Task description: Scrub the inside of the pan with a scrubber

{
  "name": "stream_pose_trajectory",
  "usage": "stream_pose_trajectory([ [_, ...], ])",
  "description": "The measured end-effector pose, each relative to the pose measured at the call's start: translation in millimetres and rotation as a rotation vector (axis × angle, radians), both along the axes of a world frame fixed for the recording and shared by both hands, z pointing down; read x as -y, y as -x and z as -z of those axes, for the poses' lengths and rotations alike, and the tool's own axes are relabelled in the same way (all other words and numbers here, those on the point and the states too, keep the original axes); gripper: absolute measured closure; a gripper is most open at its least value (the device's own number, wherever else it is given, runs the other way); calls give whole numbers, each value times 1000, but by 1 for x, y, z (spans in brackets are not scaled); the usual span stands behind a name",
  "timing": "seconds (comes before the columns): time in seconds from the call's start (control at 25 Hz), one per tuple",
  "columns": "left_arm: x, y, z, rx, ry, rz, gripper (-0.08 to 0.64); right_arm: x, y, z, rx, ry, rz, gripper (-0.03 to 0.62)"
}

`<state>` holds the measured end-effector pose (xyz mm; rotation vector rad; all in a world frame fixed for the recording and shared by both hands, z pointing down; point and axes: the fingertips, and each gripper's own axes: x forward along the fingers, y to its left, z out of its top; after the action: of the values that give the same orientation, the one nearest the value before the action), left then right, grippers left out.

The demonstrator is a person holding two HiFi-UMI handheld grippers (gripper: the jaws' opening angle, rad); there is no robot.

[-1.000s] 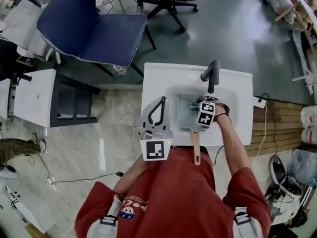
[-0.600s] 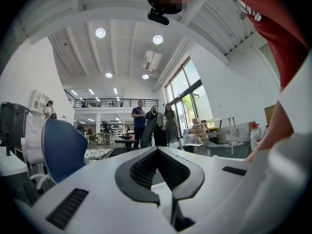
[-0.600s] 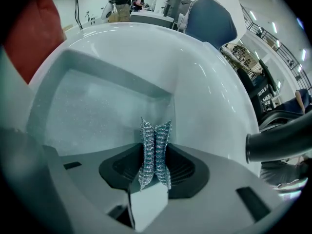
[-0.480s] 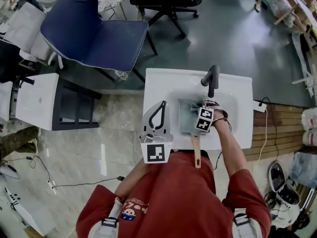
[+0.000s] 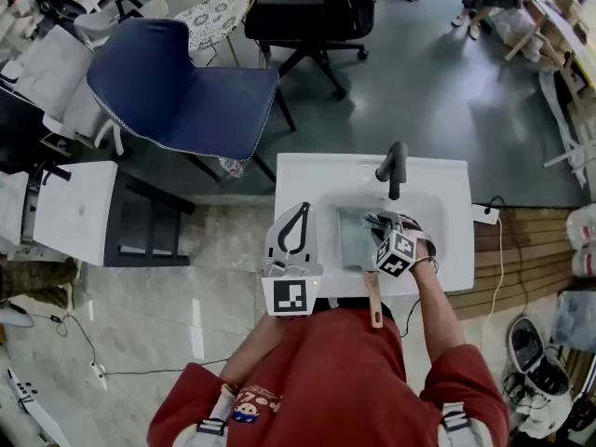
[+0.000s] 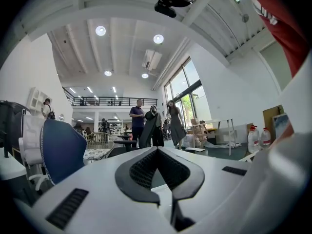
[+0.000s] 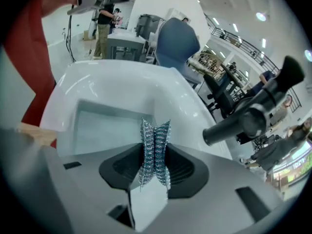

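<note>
Starting at far left, blue chair (image 5: 177,82) stands at 10 o'clock of the sink (image 5: 442,194), well apart from it. Left gripper (image 5: 300,220) hangs over the sink's left rim, at 9 o'clock of the pan (image 5: 352,240), and points to 12 o'clock. Its own view shows the jaw tips clenched together with nothing between them, aimed at the room and not at the basin. The pan is square-ish and grey, and it lies inside the white basin with its wooden handle (image 5: 372,301) sticking out over the near rim toward 6 o'clock, at the person's red shirt. Right gripper (image 5: 377,223) is at the pan's 3 o'clock side and reaches in from the right, marker cube up. In its own view the jaws are clamped on a steel mesh scrubber (image 7: 155,130). The wad is squeezed upright between the pads, and its frayed top pokes past the tips. The scrubber sits over the pan's inside (image 7: 107,126). Can't tell whether it touches the pan floor. Dark faucet (image 5: 395,166) stands at 1 o'clock of the pan, spout toward the basin. In the right gripper view it is at 3 o'clock (image 7: 258,111), clear of the scrubber.
</note>
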<state>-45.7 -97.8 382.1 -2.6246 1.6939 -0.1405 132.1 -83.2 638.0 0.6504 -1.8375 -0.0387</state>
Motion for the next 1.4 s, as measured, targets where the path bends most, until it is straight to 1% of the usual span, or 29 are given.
stream_pose_trajectory([
  [0.16,4,0,15,-16,-2,-28,548,-16,4,45,118,-52,-92,433],
  [0.28,5,-3,27,-4,5,-62,548,-31,5,76,224,-80,-172,433],
  [0.36,5,-5,36,-9,2,-75,548,-40,4,97,292,-105,-217,432],
  [0.48,7,-7,53,-29,-21,-72,548,-44,-2,133,383,-170,-265,431],
  [0.52,7,-7,58,-31,-22,-70,548,-44,-5,148,420,-196,-278,431],
  [0.6,8,-8,68,-28,-49,-63,548,-43,-10,181,498,-255,-303,431],
  [0.72,6,-11,83,-25,-53,-47,548,-34,-25,236,602,-389,-332,430],
  [0.84,5,-18,103,-32,-117,-38,548,-22,-46,296,692,-557,-372,430],
  [1.0,-5,-31,127,-25,-101,-27,548,-15,-76,368,836,-805,-419,428],
  [1.04,-6,-32,132,-18,-111,-23,548,-15,-81,384,855,-861,-433,426],
  [1.12,-8,-34,142,-13,-137,-13,546,-14,-90,408,866,-961,-462,425],
  [1.2,-10,-33,147,-14,-153,-3,547,-15,-97,422,862,-1033,-492,423],
  [1.28,-13,-31,151,-10,-165,3,546,-17,-100,426,853,-1068,-509,423],
  [1.4,-14,-30,152,0,-174,12,548,-15,-101,425,852,-1068,-513,423],
])
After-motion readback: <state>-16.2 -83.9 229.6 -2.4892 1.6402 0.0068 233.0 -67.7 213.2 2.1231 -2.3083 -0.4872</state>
